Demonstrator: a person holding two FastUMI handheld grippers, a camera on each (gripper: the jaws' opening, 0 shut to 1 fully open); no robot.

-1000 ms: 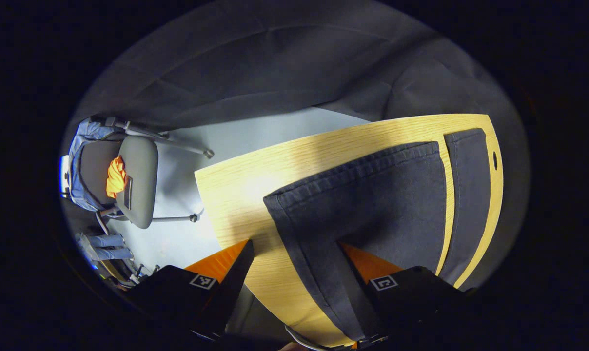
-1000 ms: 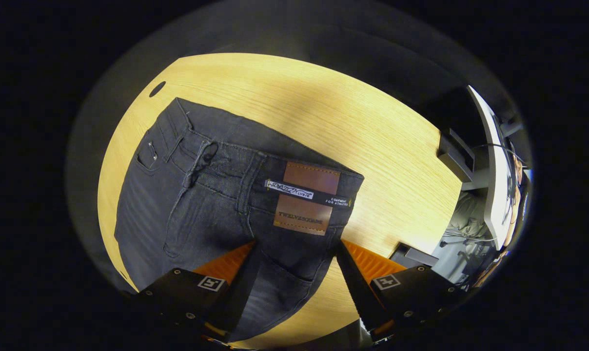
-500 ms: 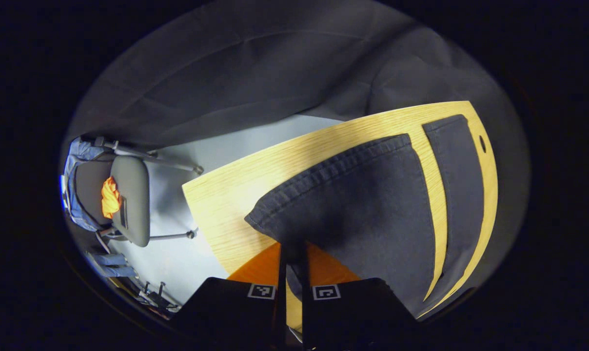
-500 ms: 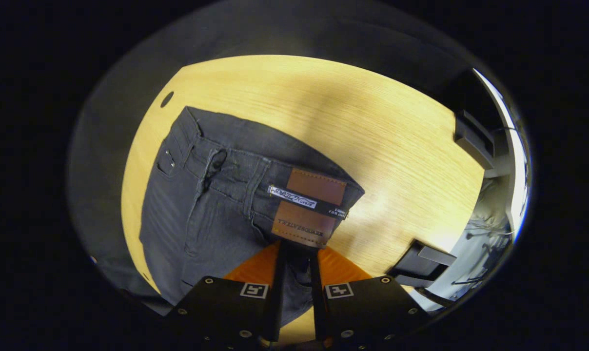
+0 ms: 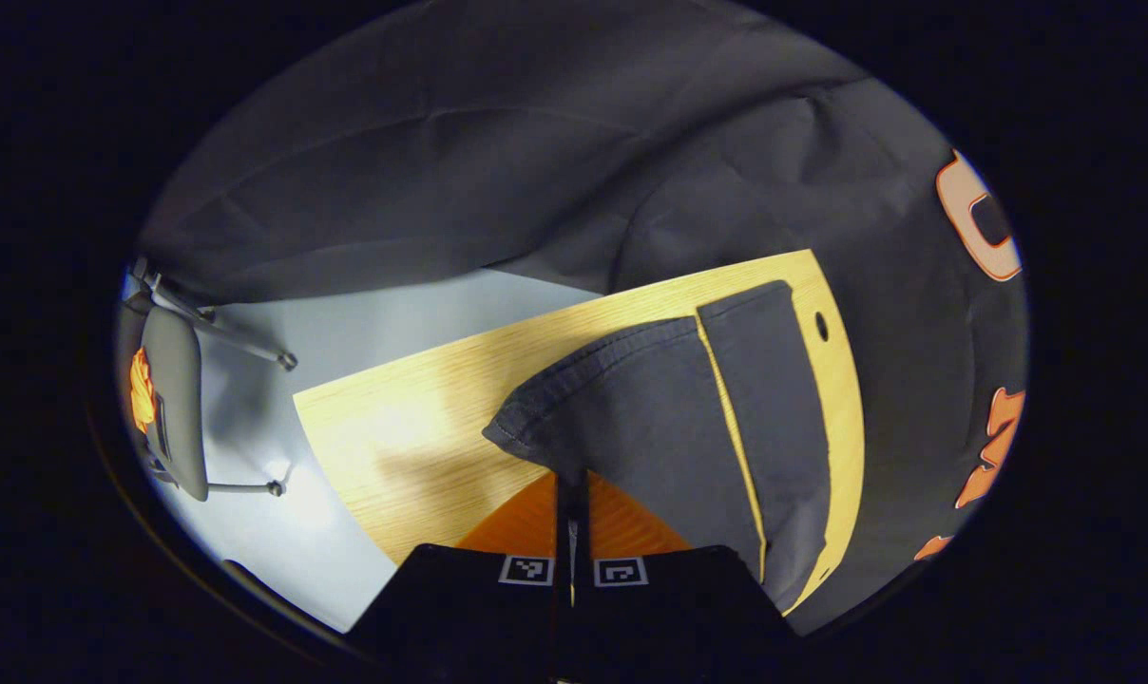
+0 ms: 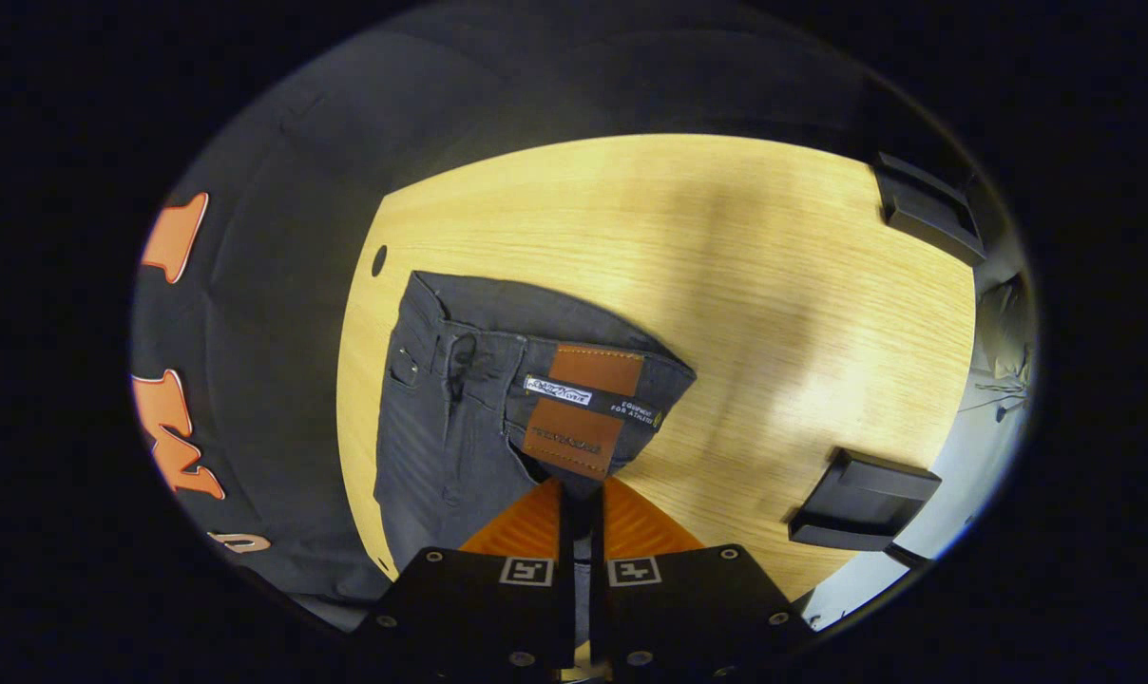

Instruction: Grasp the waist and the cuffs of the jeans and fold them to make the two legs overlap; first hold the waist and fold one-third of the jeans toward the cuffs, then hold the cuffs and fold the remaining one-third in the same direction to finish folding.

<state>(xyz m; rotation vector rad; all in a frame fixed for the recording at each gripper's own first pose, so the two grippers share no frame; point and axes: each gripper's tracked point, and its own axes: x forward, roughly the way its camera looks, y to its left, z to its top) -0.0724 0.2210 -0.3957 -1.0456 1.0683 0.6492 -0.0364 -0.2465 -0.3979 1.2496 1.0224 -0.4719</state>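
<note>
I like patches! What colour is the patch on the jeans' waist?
Brown, crossed by a black strip: the patch on the jeans, best in the right gripper view.

Both grippers closed and lifted since a second ago

Left gripper (image 5: 571,494), open before, now pinched on the jeans cuff (image 5: 536,418); right gripper (image 6: 581,499) likewise clamped on the waist (image 6: 583,408). Both corners raised off the table (image 6: 726,247), the near leg drawn toward the far one.

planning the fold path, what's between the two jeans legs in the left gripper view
A thin strip of bare wooden table runs between the two legs of the jeans, seen in the left gripper view.
</note>
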